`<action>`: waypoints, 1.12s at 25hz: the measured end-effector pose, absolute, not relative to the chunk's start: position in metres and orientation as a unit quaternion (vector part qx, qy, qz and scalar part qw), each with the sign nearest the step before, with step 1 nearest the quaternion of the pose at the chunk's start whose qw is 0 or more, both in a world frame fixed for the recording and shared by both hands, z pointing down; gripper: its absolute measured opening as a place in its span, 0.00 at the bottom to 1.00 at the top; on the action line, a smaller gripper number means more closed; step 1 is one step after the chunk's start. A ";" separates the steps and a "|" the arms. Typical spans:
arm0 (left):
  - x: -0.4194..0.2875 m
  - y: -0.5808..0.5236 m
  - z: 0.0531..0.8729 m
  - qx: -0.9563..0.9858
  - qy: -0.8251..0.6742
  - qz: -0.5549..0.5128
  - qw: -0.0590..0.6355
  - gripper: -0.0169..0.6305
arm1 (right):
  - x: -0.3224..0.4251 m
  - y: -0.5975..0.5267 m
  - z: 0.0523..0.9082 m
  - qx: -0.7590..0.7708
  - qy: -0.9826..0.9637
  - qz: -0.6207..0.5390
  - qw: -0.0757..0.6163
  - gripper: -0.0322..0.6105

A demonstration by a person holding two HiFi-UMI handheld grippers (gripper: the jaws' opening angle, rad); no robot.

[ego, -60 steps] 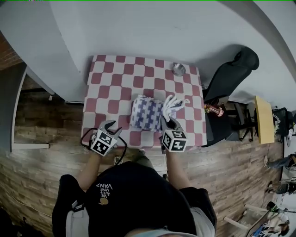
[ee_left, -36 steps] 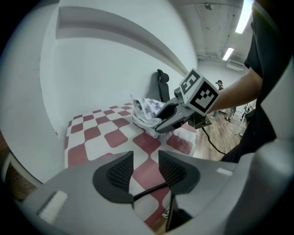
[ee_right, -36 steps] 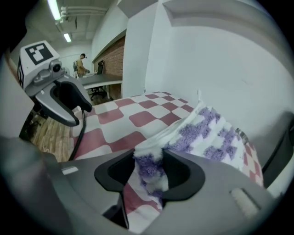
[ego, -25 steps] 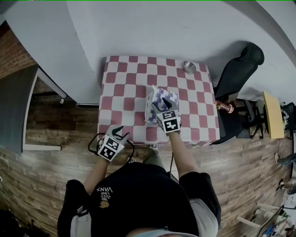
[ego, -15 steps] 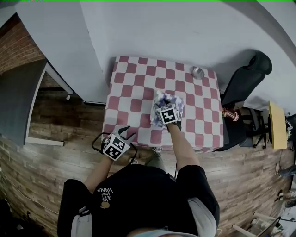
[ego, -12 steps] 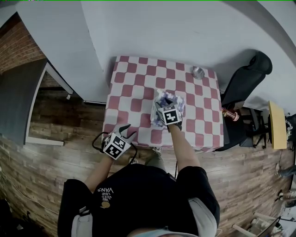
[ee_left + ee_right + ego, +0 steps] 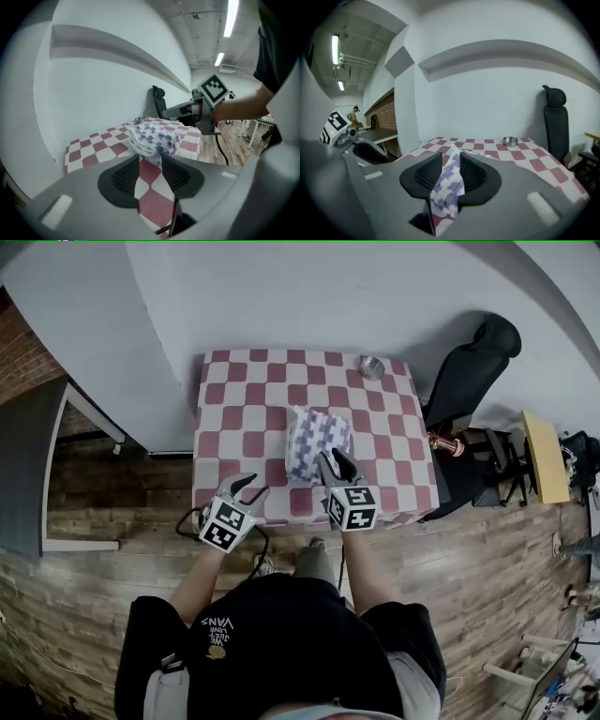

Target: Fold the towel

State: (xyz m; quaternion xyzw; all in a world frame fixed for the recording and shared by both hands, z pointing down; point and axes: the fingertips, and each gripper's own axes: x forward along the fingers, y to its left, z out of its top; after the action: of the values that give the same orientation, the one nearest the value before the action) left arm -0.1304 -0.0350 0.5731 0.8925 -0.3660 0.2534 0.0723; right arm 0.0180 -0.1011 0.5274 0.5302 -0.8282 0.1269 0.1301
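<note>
Now | towel [image 7: 317, 437]: folded bundle in the middle of the table [image 7: 225, 390] | right gripper [image 7: 333, 457]: jaws just closed, pinching the towel's near edge | left gripper [image 7: 251, 486]: jaws apart, empty, near left | risk: small pinch, cloth may slip out, or a pull may undo the folds

A plain white wall [image 7: 309, 296] rises behind the far edge of the counter [image 7: 214, 442], which is draped in red-and-white checks. A wooden plank floor [image 7: 84, 606] surrounds it. A black office chair [image 7: 469, 367] stands off the right edge, with a brick wall [image 7: 17, 357] at the left. Strip lights [image 7: 230, 18] glow overhead.
</note>
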 end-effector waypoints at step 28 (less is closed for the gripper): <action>-0.032 0.069 0.518 0.842 -0.494 0.210 0.052 0.05 | 0.130 0.043 0.529 0.455 -0.864 0.168 0.135 0.06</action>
State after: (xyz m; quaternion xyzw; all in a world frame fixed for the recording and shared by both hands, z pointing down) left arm -0.0324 0.0693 0.5178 0.8419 -0.4944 0.2099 0.0524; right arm 0.1303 0.0425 0.5294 0.4553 -0.8639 0.1681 0.1346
